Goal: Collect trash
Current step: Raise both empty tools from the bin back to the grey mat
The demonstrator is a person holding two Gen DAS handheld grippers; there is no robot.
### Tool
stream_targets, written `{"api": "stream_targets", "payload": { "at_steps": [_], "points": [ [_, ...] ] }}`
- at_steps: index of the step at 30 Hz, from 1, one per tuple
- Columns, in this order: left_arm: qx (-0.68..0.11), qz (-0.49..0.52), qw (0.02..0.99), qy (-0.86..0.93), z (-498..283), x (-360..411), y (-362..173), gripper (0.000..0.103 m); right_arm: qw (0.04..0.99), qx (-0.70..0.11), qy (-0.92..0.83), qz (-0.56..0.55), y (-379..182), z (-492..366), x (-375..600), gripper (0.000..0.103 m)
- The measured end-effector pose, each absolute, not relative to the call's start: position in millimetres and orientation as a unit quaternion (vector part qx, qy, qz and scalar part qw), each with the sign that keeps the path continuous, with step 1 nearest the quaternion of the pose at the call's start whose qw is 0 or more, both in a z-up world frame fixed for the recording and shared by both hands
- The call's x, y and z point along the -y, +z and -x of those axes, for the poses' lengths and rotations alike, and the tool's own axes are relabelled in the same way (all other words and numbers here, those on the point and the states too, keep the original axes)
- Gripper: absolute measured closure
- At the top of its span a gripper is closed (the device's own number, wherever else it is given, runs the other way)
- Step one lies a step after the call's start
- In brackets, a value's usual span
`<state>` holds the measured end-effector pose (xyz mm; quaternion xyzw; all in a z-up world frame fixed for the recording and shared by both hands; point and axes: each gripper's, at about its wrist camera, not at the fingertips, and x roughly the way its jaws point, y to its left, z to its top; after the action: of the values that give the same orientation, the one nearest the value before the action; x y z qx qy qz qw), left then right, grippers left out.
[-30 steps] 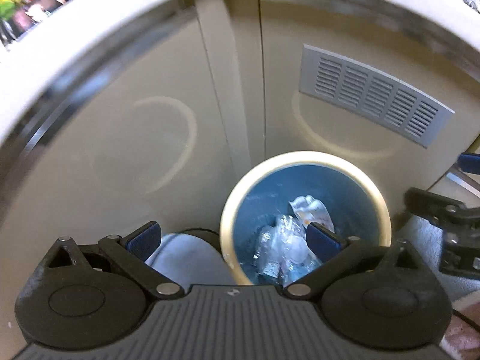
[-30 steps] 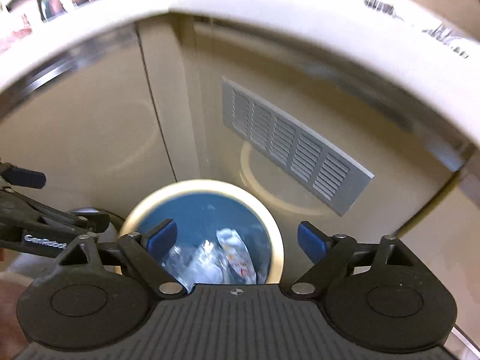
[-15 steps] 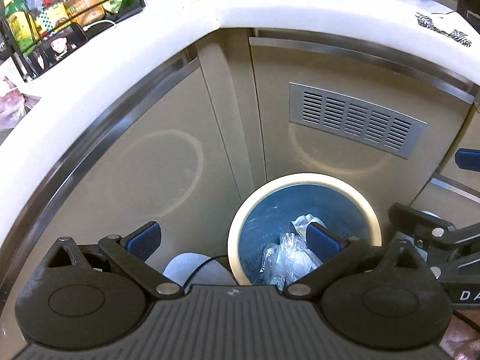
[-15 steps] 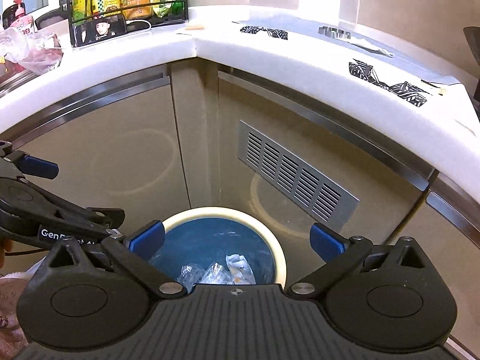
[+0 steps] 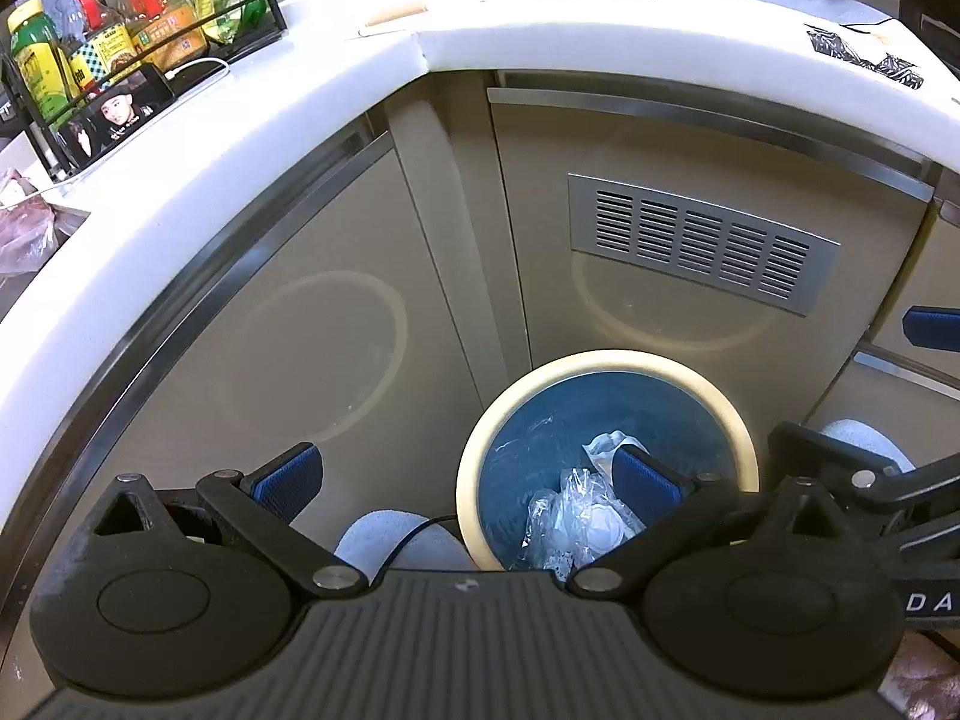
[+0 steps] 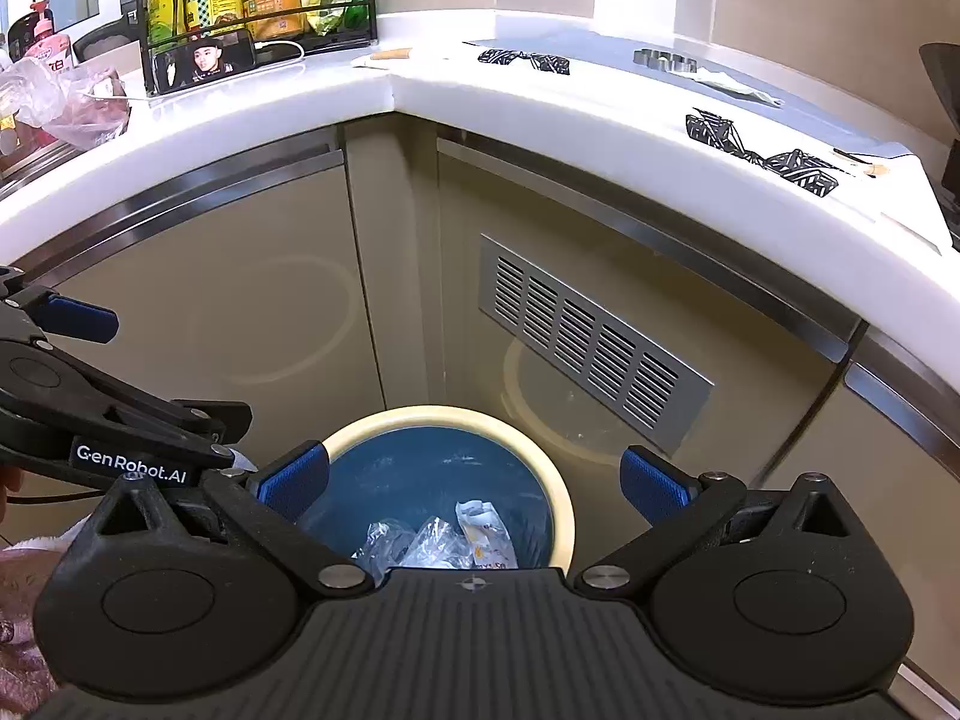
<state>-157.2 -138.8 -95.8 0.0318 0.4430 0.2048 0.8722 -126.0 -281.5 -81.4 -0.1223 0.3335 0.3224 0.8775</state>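
A: How are the right gripper [image 6: 474,480]'s jaws set?

B: Spread wide, having just been opening; nothing is held or touched between them.

A: And the left gripper [image 5: 465,477]?

B: Also spread wide and empty.

A: Where is the trash [image 6: 438,540] found?

B: Below and beyond both sets of fingers, inside the blue bin [image 6: 558,498] with the cream rim.

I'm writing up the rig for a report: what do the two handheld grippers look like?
Both match: matte black plastic, a ribbed grey-black body, two round pivot housings, angled link arms with silver rivets, and blue ridged pads on the fingers. The left gripper carries white "GenRobot.AI" lettering on its side, seen from the right wrist view; the right gripper shows white letters "DA" in the left view.
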Motion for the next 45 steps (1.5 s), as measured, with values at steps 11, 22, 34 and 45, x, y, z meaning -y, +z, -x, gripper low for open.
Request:
{"api": "stream_targets", "payload": {
  "at_steps": [11, 22, 34, 45],
  "points": [
    [-0.448, -0.027, 0.870, 0.204, 157, 135, -98, 0.000, 0.873, -0.342, 0.325, 0.124, -85, 123, 278, 0.000],
    [-0.443, -0.033, 0.871, 0.210, 155, 130, -97, 0.000, 0.882, -0.325, 0.319, 0.123, -78, 119, 281, 0.000],
    [-0.346, -0.015, 0.914, 0.213, 129, 109, -14, 0.000, 0.920, -0.234, 0.307, 0.070, -5, 86, 298, 0.000],
    [-0.284, 0.012, 0.938, 0.199, 65, 100, 61, 0.000, 0.956, -0.145, 0.254, 0.011, 54, 7, 305, 0.000]
  ]
}}
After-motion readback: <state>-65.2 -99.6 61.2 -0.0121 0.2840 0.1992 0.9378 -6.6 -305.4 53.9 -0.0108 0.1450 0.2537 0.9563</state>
